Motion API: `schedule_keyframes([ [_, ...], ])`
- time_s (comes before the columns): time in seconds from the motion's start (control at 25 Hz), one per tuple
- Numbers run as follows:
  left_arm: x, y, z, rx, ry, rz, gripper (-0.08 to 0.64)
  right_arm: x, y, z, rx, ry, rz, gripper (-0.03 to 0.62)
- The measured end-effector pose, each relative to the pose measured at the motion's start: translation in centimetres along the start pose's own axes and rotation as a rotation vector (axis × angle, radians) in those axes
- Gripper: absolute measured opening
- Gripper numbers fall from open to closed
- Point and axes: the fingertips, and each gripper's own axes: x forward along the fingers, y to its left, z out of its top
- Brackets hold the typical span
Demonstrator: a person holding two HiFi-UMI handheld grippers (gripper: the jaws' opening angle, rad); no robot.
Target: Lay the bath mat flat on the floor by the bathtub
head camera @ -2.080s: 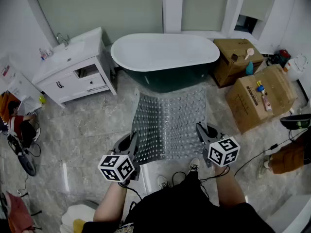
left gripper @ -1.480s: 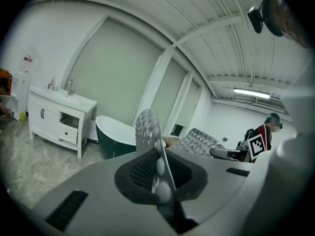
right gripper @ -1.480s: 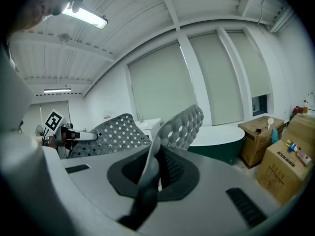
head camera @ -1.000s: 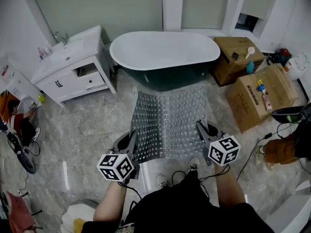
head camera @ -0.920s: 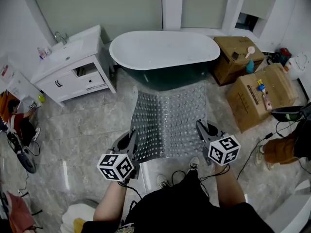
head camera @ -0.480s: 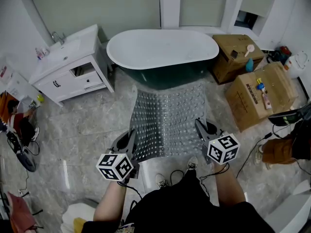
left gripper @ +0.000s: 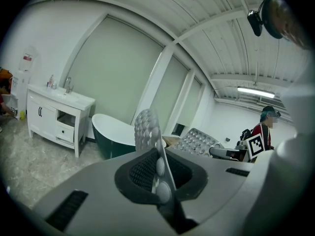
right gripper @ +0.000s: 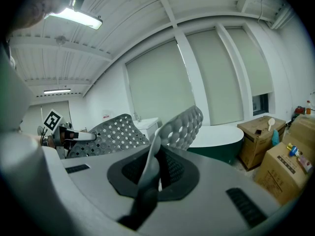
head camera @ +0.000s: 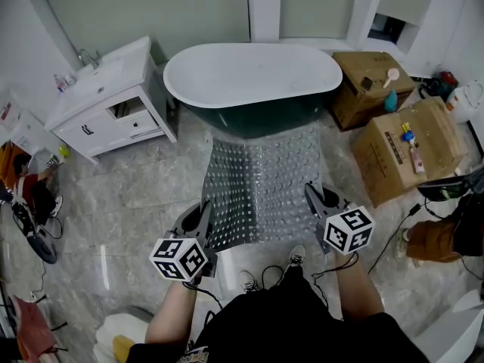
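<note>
Mat (head camera: pixel 261 180) edge (near) in 2 tongs (head camera: pixel 205 213) (head camera: pixel 311 196)

I look down on my two tools holding the grey, bumpy bath mat (head camera: pixel 261 184) by its near corners. The left tool (head camera: pixel 205 212) is at the left corner and the right tool (head camera: pixel 311 196) at the right one. The mat stretches away from me above the marble floor (head camera: pixel 136 195), and its far edge comes close to the dark base of the white bathtub (head camera: pixel 253 74). A white vanity (head camera: pixel 113 100) stands left of the tub, and two cardboard boxes (head camera: pixel 401 153) sit to its right. My shoes (head camera: pixel 248 281) show just below the mat's near edge.
</note>
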Motion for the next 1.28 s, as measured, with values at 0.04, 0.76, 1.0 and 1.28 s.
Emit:
schedule_keyframes([
  [0.04,0.3,-0.2,0.0,0.0,-0.001,0.003,0.031,0.0,-0.4,0.1,0.0,0.001,0.003,0.028],
  [0.76,7.7,-6.0,0.6,-0.001,-0.03,0.084,0.031,1.3,-10.5,2.0,0.009,0.01,0.094,0.028],
  [1.0,10.4,-8.6,1.0,-0.005,-0.043,0.117,0.031,1.3,-14.3,3.3,0.016,0.005,0.125,0.028],
  [1.28,13.0,-11.8,0.8,-0.009,-0.049,0.131,0.031,0.2,-17.9,4.1,0.003,0.003,0.151,0.029],
])
